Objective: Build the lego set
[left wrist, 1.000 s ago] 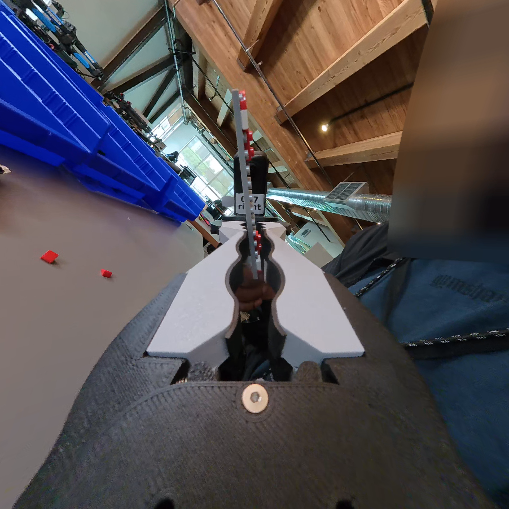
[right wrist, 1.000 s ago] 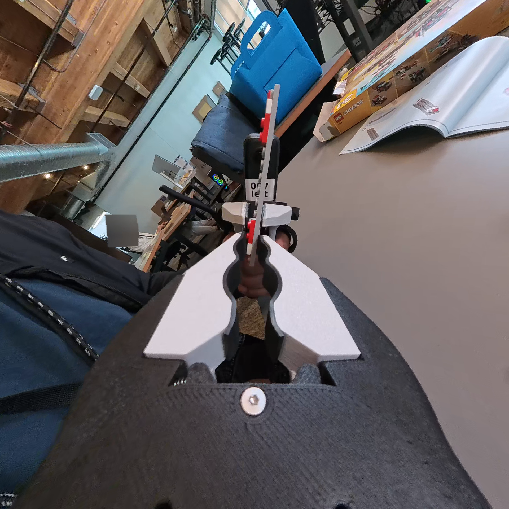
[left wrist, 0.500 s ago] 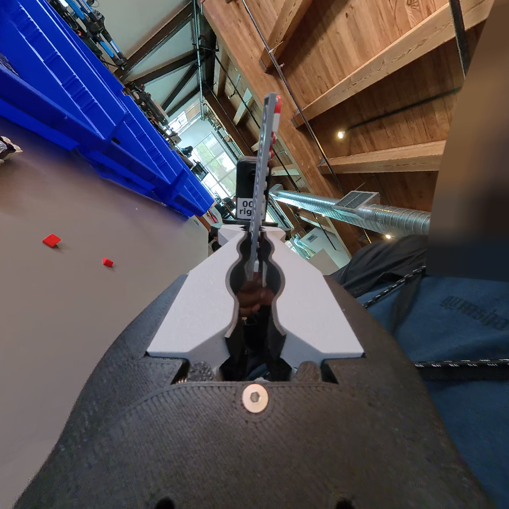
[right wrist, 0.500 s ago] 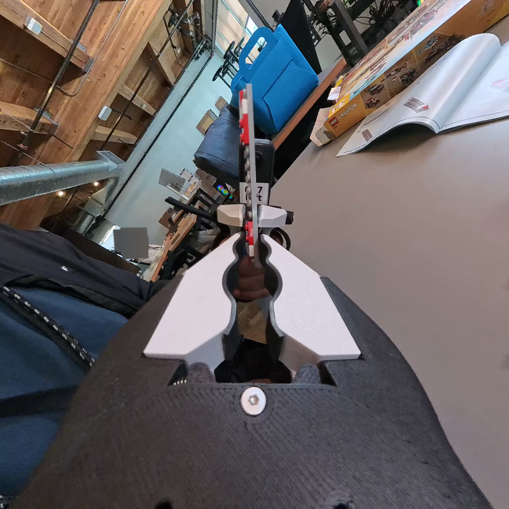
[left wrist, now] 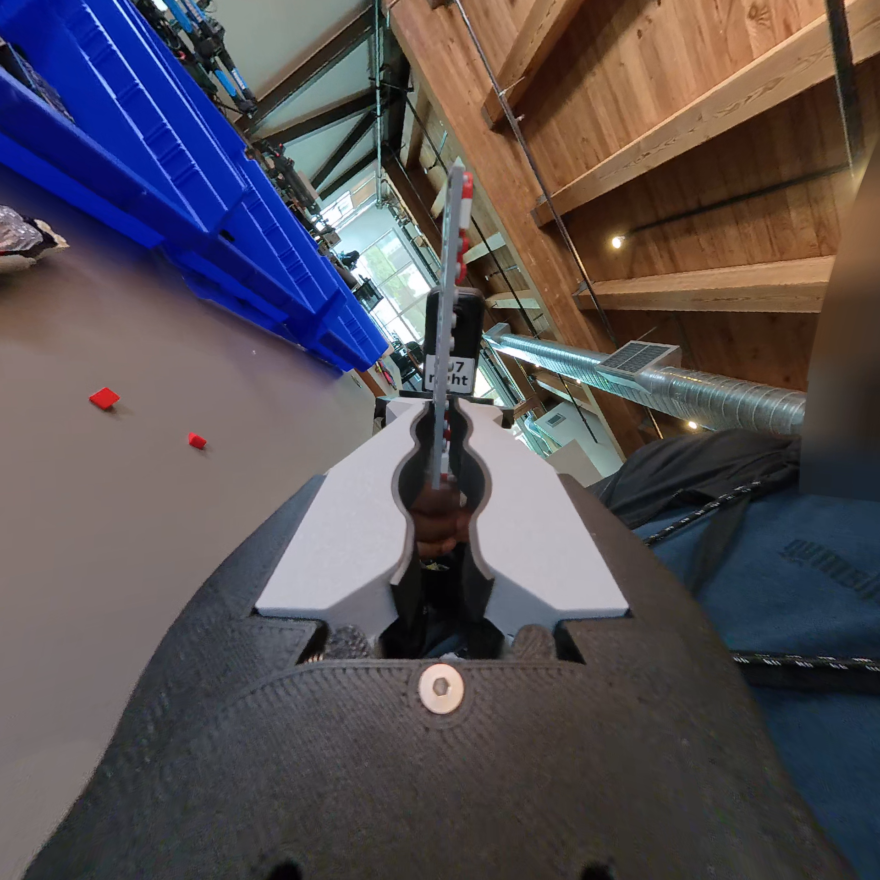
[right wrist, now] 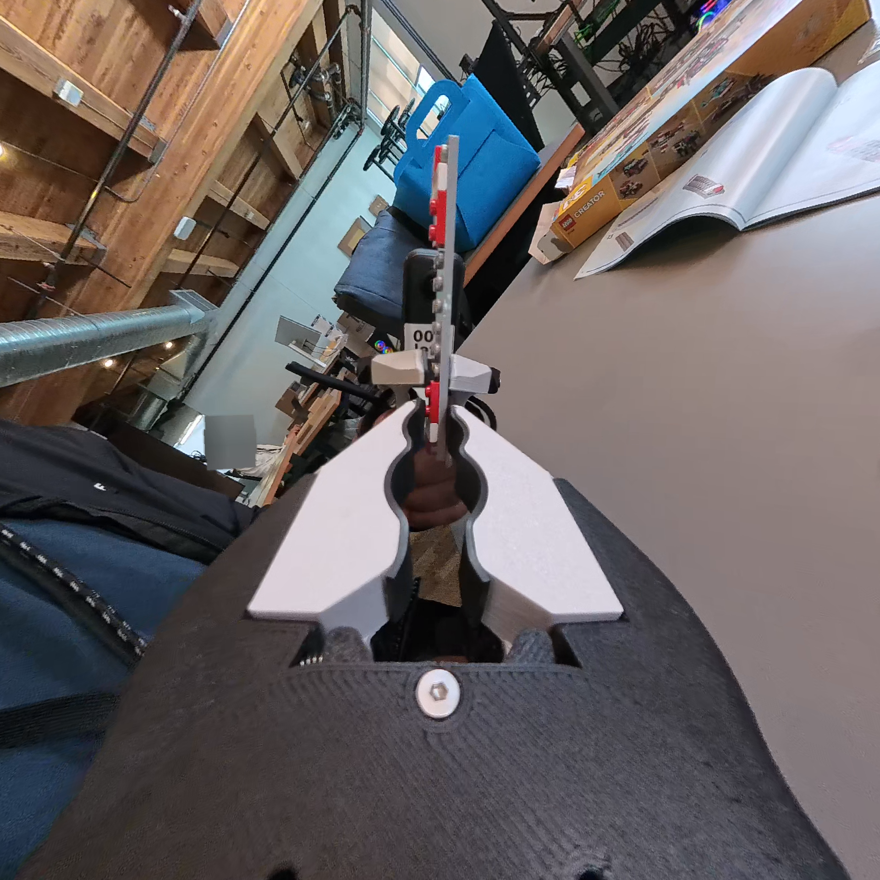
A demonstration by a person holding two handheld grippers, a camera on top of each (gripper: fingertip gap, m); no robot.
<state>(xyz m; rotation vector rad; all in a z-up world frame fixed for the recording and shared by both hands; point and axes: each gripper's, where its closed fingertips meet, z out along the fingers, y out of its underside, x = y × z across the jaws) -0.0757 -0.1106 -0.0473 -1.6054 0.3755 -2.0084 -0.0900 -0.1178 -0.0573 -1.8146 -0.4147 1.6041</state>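
A long grey Lego plate (left wrist: 449, 305) with red and white pieces along one face is held edge-on in the air above the table. It also shows in the right wrist view (right wrist: 446, 295). My left gripper (left wrist: 440, 410) is shut on one end of it. My right gripper (right wrist: 438, 410) is shut on the other end. The two grippers face each other: the right one (left wrist: 455, 333) shows behind the plate in the left wrist view, and the left one (right wrist: 431, 372) in the right wrist view. A hand (right wrist: 431, 500) shows beyond the fingers.
Two loose red pieces (left wrist: 104, 397) (left wrist: 196, 440) lie on the grey table (left wrist: 143, 500). Blue bins (left wrist: 143, 143) stand along its far side. An open instruction booklet (right wrist: 762, 166) and the set's box (right wrist: 666, 119) lie on the table. A person's blue jacket (left wrist: 762, 595) is close by. My left and right fingertips are right by each other.
The plate has swung between the grippers: its top leaned left, then right, and now stands nearer upright. Both grippers have kept their hold.
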